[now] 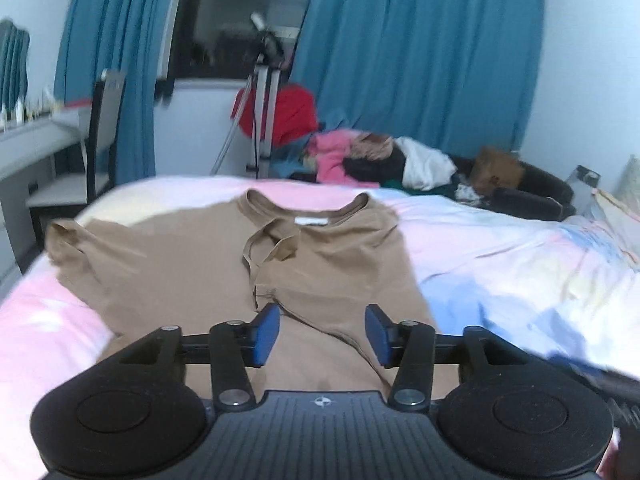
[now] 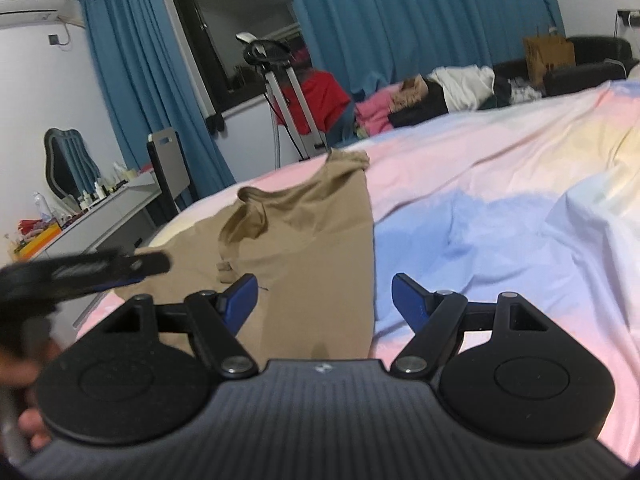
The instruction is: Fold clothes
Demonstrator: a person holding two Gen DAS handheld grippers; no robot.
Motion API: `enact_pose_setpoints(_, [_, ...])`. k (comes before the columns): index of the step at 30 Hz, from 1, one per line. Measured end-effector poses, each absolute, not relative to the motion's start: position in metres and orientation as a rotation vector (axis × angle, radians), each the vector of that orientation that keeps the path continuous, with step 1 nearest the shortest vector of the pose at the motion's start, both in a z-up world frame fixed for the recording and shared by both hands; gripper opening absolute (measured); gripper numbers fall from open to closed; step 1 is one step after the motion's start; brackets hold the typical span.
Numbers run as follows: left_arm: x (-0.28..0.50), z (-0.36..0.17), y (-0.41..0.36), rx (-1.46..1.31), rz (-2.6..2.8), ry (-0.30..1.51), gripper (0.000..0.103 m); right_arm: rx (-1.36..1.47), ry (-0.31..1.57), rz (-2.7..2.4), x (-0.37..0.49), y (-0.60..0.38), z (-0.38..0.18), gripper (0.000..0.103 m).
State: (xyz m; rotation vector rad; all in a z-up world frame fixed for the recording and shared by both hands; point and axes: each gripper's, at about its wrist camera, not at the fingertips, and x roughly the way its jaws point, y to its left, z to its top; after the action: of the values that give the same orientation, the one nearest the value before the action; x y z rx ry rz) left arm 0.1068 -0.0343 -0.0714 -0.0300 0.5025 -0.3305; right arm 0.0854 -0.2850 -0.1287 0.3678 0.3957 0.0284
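Left wrist view: a tan T-shirt (image 1: 192, 264) lies on a bed (image 1: 500, 264) with a pastel cover, neckline toward the curtains (image 1: 420, 60) and hem toward the camera. One side panel has been laid over onto the shirt's middle, its sleeve lying crumpled below the collar; the opposite sleeve lies spread out flat away from that fold. This fits a lengthwise fold with one side in and the other still out, though a shirt being opened up again would look the same.

The left gripper (image 1: 322, 336) hovers low over the hem end of the shirt, levelled and aimed along the garment toward the collar. Its blue pads (image 1: 266, 334) stand apart with cloth visible between them, so the claw is released and holds nothing.

In the right wrist view the right gripper (image 2: 324, 300) hangs over the shirt's folded edge, where tan cloth meets bare bed cover, tilted slightly. Its pads are spread wide and grip nothing. The left gripper appears blurred at the shirt's far side from this edge, which suggests motion.

Beyond the shirt's collar end, a heap of clothes (image 1: 380, 160) rests past the bed's far edge, near a tripod (image 1: 260, 112).
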Motion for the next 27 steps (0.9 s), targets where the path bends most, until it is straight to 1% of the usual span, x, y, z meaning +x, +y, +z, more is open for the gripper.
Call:
enact_pose_setpoints(2, [0.083, -0.068, -0.030, -0.019, -0.324, 0.494, 0.065, 0.355, 0.376, 0.024, 0.075, -0.282, -0.125, 0.076])
enact_pose_setpoints(3, [0.072, -0.066, -0.028, -0.014, -0.321, 0.490, 0.067, 0.345, 0.370, 0.024, 0.070, -0.279, -0.124, 0.075])
enact_pose_setpoints(4, [0.060, -0.064, -0.026, -0.008, -0.318, 0.486, 0.072, 0.339, 0.367, 0.027, 0.066, -0.277, -0.122, 0.075])
enact_pose_setpoints(5, [0.048, -0.062, -0.024, -0.003, -0.315, 0.482, 0.080, 0.335, 0.366, 0.033, 0.062, -0.275, -0.120, 0.075])
enact_pose_setpoints(9, [0.013, -0.059, -0.014, 0.021, -0.341, 0.465, 0.090, 0.297, 0.337, 0.042, 0.046, -0.263, -0.109, 0.075])
enact_pose_setpoints(11, [0.004, -0.060, -0.009, 0.017, -0.354, 0.453, 0.103, 0.269, 0.323, 0.048, 0.041, -0.255, -0.106, 0.075])
enact_pose_setpoints(15, [-0.006, -0.064, 0.003, -0.011, -0.353, 0.440, 0.103, 0.248, 0.316, 0.083, 0.038, -0.246, -0.104, 0.076])
enact_pose_setpoints(17, [-0.004, -0.066, 0.009, -0.029, -0.344, 0.453, 0.103, 0.247, 0.315, 0.096, 0.039, -0.244, -0.104, 0.085])
enact_pose_setpoints(23, [-0.001, -0.059, 0.022, -0.020, -0.323, 0.472, 0.103, 0.239, 0.323, 0.081, 0.037, -0.240, -0.106, 0.086])
enact_pose_setpoints(27, [0.000, -0.051, 0.030, 0.000, -0.318, 0.479, 0.103, 0.242, 0.363, 0.079, 0.047, -0.238, -0.107, 0.086])
